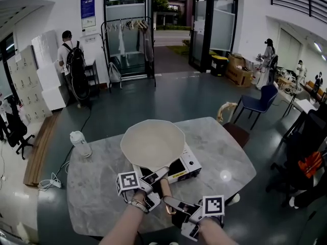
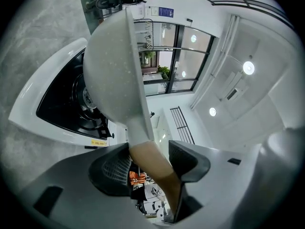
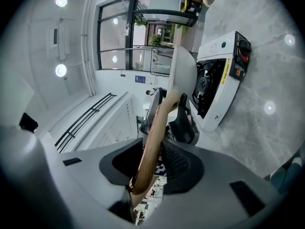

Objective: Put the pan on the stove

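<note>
A round pan (image 1: 153,143) with a cream inside is over the back part of a white portable gas stove (image 1: 188,163) on the marble table (image 1: 97,188). I cannot tell whether it rests on the burner. Its wooden handle (image 1: 165,188) points toward me. My left gripper (image 1: 156,177) is shut on the handle near the pan. My right gripper (image 1: 172,204) is shut on the handle's end. In the left gripper view the pan (image 2: 112,75) hangs before the black burner (image 2: 71,101). In the right gripper view the handle (image 3: 159,128) runs between the pads toward the stove (image 3: 221,75).
A clear water bottle (image 1: 80,143) stands on the table's left side. Past the table's far right edge are a brown seat (image 1: 236,133) and a blue chair (image 1: 261,101). A person (image 1: 71,65) stands far back on the left.
</note>
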Tool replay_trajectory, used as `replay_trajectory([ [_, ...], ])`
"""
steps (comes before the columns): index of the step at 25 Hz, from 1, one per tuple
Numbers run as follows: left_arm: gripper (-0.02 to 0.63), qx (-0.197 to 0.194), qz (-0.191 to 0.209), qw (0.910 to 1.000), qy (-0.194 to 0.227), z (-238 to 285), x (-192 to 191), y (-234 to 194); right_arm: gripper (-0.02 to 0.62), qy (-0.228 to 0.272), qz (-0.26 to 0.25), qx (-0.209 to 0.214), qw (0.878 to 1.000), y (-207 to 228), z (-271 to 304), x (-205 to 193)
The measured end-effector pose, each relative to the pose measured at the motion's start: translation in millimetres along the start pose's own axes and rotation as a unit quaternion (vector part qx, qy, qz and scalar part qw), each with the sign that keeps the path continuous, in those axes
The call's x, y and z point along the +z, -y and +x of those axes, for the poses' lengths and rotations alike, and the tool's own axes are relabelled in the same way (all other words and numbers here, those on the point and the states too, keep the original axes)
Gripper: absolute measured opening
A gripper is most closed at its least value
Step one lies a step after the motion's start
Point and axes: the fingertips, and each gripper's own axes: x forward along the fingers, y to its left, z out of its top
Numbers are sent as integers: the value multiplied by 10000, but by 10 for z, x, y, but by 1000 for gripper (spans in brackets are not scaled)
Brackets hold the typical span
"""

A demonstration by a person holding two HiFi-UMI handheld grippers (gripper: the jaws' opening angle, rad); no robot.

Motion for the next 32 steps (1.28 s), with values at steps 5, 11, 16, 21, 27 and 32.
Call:
replay_trajectory([
  [5,250,19,-161,9999,-14,50,-8,-143,138,-5,91,-139,9999,129,2,24],
  [11,250,-87,-177,9998,-88,79,-17,-184,138,-63,156,-172,9997,214,37,-3],
  [16,249,-136,-301,9994,38,32,-60,-225,132,-88,212,-194,9995,289,23,-84],
  [21,247,-16,-245,9997,28,23,-125,-270,129,-78,317,-210,9992,317,-47,-121],
  [27,239,111,-213,9997,43,-5,-193,-337,123,-168,416,-376,9983,439,-102,-188],
  [32,239,-77,-348,9992,164,0,-206,-314,123,-94,598,-316,9977,455,-116,-201],
])
